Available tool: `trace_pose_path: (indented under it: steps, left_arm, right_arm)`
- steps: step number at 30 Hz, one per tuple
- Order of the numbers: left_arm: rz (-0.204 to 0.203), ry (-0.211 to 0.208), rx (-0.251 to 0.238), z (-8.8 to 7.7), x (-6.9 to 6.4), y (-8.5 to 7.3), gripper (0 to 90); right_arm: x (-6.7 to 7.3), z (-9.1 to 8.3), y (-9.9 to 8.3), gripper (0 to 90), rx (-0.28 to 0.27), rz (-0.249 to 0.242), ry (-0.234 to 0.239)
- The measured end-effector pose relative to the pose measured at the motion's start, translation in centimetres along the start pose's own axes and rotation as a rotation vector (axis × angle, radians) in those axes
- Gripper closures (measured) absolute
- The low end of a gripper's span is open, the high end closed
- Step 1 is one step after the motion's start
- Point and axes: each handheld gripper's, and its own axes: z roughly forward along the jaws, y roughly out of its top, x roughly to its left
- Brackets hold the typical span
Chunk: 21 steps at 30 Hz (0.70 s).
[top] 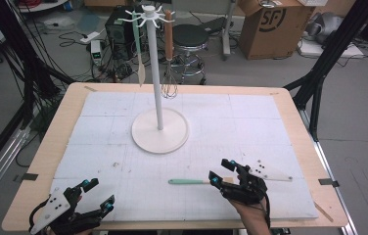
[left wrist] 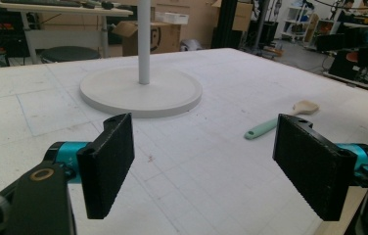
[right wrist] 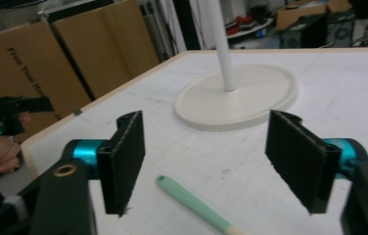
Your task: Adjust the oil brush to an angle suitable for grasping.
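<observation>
The mint-green-handled wooden spatula (top: 192, 181) lies flat on the white table mat (top: 123, 166), handle pointing left, its head end between the spread, empty jaws of the right gripper (top: 221, 172), with the left gripper (top: 99, 193) well apart, also unclenched.

Bright, even overhead light, faint shadows; gripper views slightly soft and grainy.

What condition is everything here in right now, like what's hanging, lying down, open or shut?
Rack: standing upright on the white mat.
Green-handled spatula: hanging from the rack.
Whisk: hanging from the rack.
Green-handled spoon: lying flat on the mat.
Right gripper: open, jaws either side of the spoon, not pressing it.
Left gripper: open, holding nothing.
</observation>
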Motion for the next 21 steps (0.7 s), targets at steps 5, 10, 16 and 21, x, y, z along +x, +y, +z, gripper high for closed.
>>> trace_pose_path:
  steps: [5, 10, 16, 21]
  left_arm:
    - [-0.004, -0.005, -0.001, -0.1, -0.1, 0.0, 24.0]
    - [-0.002, -0.010, -0.004, 0.0, -0.3, 0.0, 23.9]
    - [0.002, -0.017, 0.001, 0.2, -0.3, 0.0, 23.9]
    - [0.000, -0.016, -0.002, 0.1, -0.3, 0.0, 23.9]
  right_arm:
    - [0.7, 1.5, 0.2, 51.9, 0.059, 0.001, 0.026]
    - [1.0, 2.7, 0.2, 68.3, 0.108, 0.055, 0.024]
    - [1.2, 3.9, 0.0, 85.3, 0.165, 0.087, 0.071]
    - [1.2, 5.3, -0.6, 89.5, 0.226, 0.117, 0.105]
